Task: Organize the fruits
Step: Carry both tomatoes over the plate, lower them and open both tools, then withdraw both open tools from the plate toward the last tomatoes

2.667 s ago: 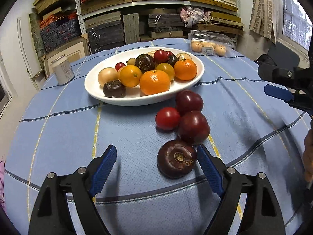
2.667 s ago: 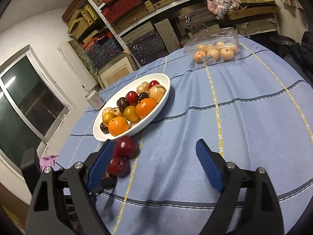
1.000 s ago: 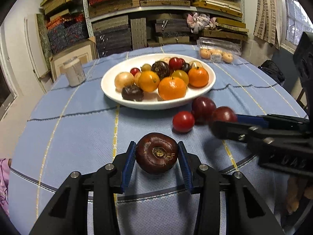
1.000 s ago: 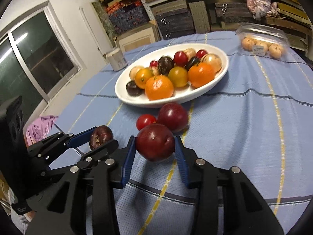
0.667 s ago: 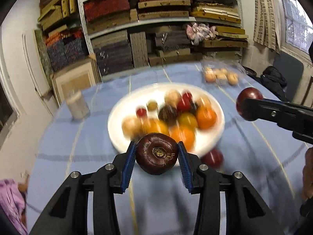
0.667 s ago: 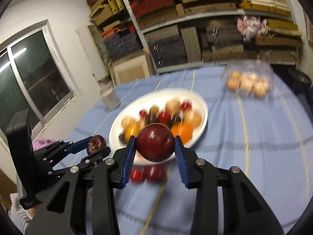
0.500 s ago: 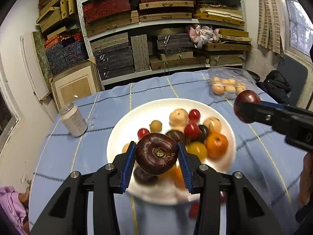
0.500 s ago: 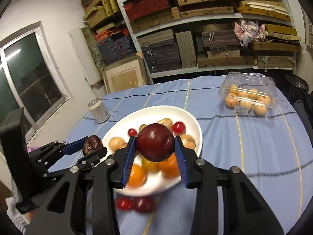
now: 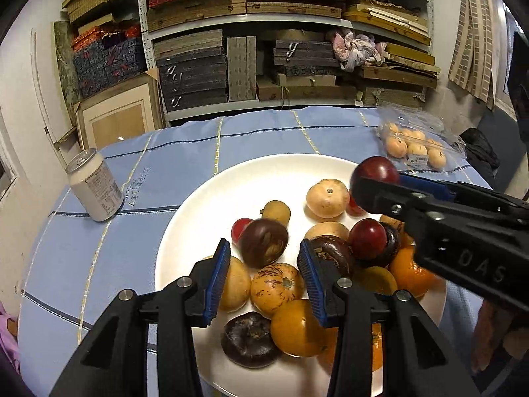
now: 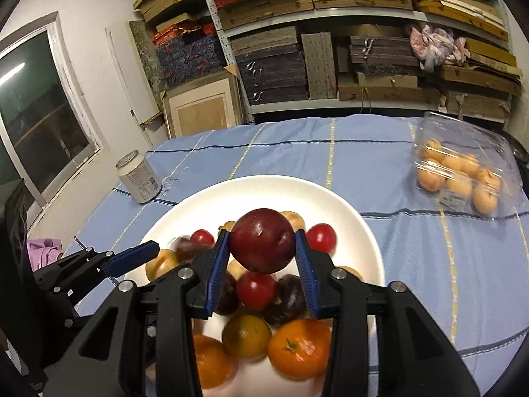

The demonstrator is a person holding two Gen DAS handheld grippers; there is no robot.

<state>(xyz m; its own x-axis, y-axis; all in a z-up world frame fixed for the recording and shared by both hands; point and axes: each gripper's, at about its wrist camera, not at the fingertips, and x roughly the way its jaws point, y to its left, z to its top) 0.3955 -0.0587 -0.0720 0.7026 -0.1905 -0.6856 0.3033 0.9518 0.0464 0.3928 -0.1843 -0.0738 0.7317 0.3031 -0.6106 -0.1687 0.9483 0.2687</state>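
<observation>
the right gripper (image 10: 261, 258) gripped a round dark-red plum (image 10: 262, 240) above the white oval plate (image 10: 360, 228), whose fruit pile lay directly below. the left gripper (image 9: 263, 273) gaped empty, a dark purple-brown fruit (image 9: 263, 242) lying just ahead of its fingers.

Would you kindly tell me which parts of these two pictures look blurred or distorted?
Left wrist view: sharp throughout, though the fisheye bends the shelves and darkens the corners. Right wrist view: the oranges at the bottom of the plate are smeared, while the plum between the fingers stays crisp.
</observation>
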